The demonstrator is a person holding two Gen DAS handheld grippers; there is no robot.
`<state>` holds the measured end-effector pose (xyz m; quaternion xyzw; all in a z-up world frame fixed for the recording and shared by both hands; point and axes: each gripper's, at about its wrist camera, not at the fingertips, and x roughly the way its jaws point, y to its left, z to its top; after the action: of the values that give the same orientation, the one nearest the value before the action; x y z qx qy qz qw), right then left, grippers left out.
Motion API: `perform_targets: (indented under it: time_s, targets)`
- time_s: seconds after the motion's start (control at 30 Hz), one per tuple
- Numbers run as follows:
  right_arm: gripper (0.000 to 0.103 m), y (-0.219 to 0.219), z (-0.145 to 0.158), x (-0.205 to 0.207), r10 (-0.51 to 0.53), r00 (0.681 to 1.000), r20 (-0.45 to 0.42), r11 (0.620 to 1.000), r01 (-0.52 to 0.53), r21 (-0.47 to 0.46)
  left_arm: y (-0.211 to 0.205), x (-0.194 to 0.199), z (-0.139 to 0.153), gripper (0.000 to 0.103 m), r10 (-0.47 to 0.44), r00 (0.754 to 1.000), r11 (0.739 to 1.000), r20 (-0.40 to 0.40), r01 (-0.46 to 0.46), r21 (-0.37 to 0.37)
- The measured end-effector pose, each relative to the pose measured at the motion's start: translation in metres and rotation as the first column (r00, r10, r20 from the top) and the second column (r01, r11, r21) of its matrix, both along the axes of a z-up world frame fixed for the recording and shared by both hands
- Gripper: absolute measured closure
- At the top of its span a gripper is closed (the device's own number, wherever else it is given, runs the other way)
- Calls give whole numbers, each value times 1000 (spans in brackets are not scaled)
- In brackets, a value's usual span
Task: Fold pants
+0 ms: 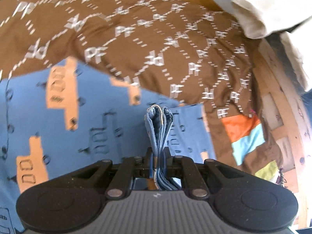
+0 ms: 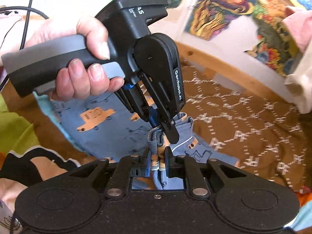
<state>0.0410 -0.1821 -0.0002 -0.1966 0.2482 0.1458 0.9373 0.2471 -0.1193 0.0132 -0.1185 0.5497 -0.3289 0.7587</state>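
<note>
Partly hidden, blue pants on brown patterned bedspread, bunched edge clenched in left gripper jaws, neighbouring folds clamped in right gripper jaws, "GenRobot.AI" readable, handle lettering blurred, hand cropped.

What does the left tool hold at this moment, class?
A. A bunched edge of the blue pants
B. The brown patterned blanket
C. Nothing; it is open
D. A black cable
A: the left tool is shut on a bunched fold of the blue pants, which lie over the brown blanket.
</note>
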Motion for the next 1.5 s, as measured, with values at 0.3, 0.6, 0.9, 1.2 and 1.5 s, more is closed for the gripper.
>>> perform_targets:
  time_s: [0.3,0.6,0.9,1.2,1.5]
  targets:
    - [88,19,-17,13,24,997,-75,1000,-25,-10,21,1,-32,87,17,1000,1000,-18,-18,-12]
    - [87,18,-22,14,13,995,-95,1000,-14,-9,21,1,-34,87,41,999,999,-27,-41,-20]
    - [88,21,-19,16,-1,996,-90,1000,0,-11,20,0,-23,91,42,999,999,5,-42,13]
    - [88,35,-1,14,30,998,-51,999,-29,20,42,-4,5,92,52,996,997,71,-56,52]
    - [88,64,2,20,110,993,-46,993,-108,41,67,-3,11,91,72,991,989,113,-85,120]
